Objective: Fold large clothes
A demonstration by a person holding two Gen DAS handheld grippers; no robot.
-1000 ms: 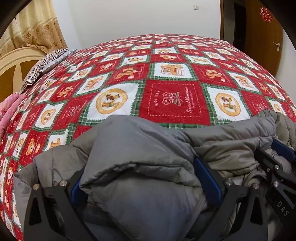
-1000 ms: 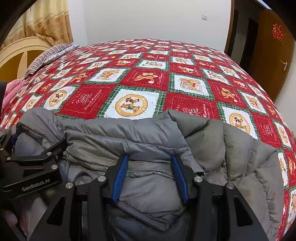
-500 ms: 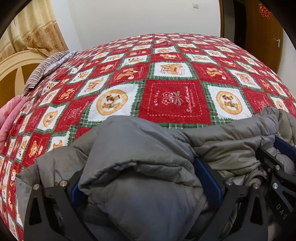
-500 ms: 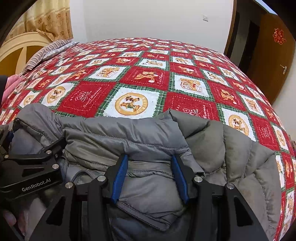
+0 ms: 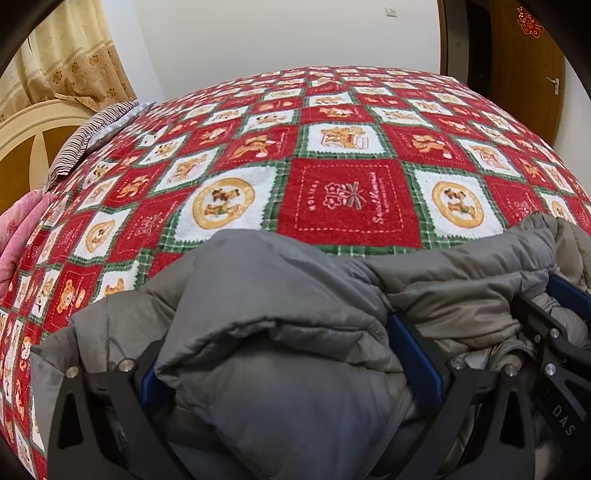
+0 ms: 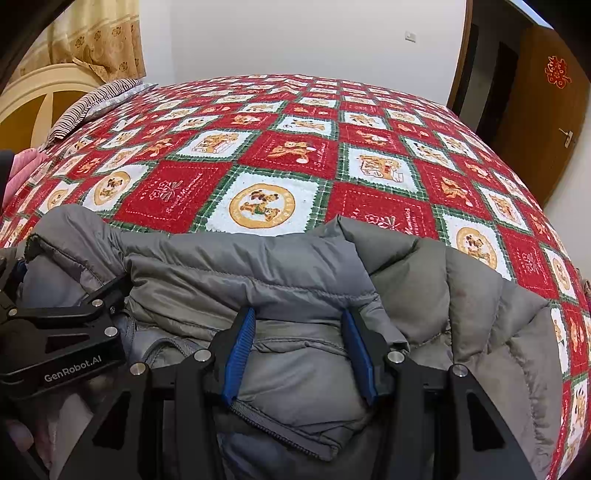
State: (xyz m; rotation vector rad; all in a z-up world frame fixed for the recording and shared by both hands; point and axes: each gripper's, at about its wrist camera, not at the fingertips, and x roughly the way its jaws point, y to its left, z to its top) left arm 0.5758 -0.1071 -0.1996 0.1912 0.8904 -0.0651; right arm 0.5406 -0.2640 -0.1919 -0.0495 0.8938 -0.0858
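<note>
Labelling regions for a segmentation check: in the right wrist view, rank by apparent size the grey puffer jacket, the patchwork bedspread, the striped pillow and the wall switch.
1. Patchwork bedspread and grey puffer jacket: similar; the jacket's nearness inflates it, so unranked.
2. Striped pillow.
3. Wall switch.

One grey jacket [image 5: 280,332], two grippers, one blanket [image 5: 347,199].

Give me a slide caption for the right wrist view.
Right gripper clamps a bunched grey puffer jacket on a red patchwork bedspread.

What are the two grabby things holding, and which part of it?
Both hold the grey puffy jacket. The left gripper has its jaws around a thick bunched fold; the right gripper has its jaws on padded fabric near the zipper edge.
</note>
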